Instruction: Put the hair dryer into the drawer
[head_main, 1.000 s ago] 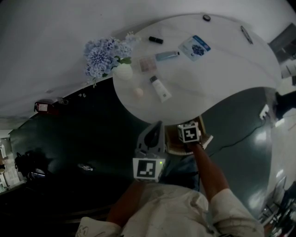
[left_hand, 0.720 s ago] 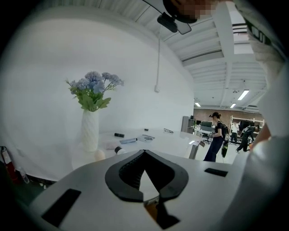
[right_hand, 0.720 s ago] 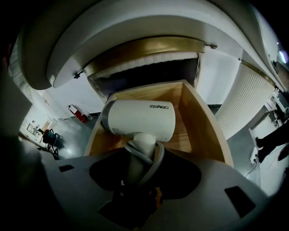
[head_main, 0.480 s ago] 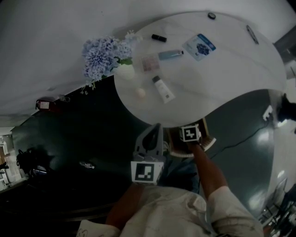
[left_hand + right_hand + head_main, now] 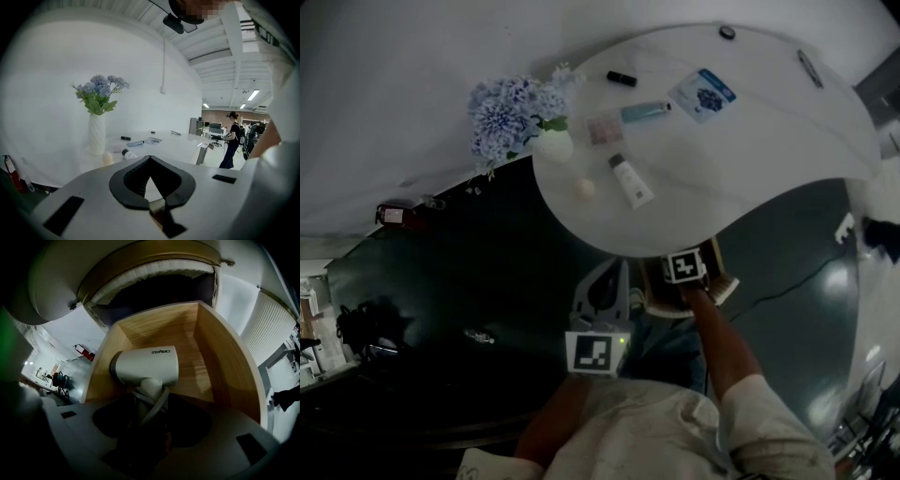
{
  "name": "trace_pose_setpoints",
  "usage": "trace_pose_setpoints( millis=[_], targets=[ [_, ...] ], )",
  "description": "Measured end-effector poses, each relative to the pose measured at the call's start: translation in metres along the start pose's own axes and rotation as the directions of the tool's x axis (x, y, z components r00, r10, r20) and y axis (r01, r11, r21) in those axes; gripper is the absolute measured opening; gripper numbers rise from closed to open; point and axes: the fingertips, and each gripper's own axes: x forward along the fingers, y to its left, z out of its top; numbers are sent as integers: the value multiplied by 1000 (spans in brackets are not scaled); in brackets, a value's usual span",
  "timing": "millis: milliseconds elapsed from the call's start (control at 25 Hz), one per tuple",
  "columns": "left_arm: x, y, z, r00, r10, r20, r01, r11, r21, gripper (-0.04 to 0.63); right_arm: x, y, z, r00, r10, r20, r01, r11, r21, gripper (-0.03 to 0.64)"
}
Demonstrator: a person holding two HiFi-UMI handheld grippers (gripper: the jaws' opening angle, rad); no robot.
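The right gripper (image 5: 149, 401) pointed steeply down into the open wooden drawer (image 5: 227, 366), its jaws partly spread and clamped on the handle of the white hair dryer (image 5: 147, 364), with the cord wound round that handle. The dryer's body lay crosswise inside the drawer's walls, above the wooden bottom; whether it touched the bottom could not be told. Its grey rear end sat close to the drawer's left wall. Past its other end a strip of bare wood lay open up to the right wall, and more bare bottom stretched on toward the back wall. Behind the drawer gaped the dark cavity under the rim of the round white table (image 5: 769, 159).

From the head view the drawer stuck out from beneath the table's near edge, with the right gripper's marker cube directly over it and dark floor on both sides.

The left gripper (image 5: 149, 158) was held nearly level just beside the drawer's left side, apart from it, its tips pressed together with nothing between them. It pointed across the tabletop, where a white vase (image 5: 97, 133) of blue flowers (image 5: 99, 91) stood near the table's far left edge. A tube (image 5: 630, 183) and other small items lay spread toward the wall, well apart from the near edge above the drawer.
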Motion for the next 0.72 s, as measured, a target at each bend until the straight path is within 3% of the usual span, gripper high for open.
trace_pose_setpoints(
  millis=[160,320,440,720],
  targets=[
    [-1,-3,4,1000,-5,8,5,1000,-1,2,-3,-2,-1,1000,-6,-1,6,1000,10,229],
    [-2,-4,4,1000,-9,9,9,1000,-2,2,-8,-1,18,994,2,105,1,1000,-26,239],
    [-3,-5,5,1000,-12,12,12,1000,-1,2,-14,7,46,968,55,244,-34,995,-90,239],
    [-4,-8,15,999,-22,44,22,1000,-6,2,-38,2,36,971,13,240,9,996,-91,239]
  ],
)
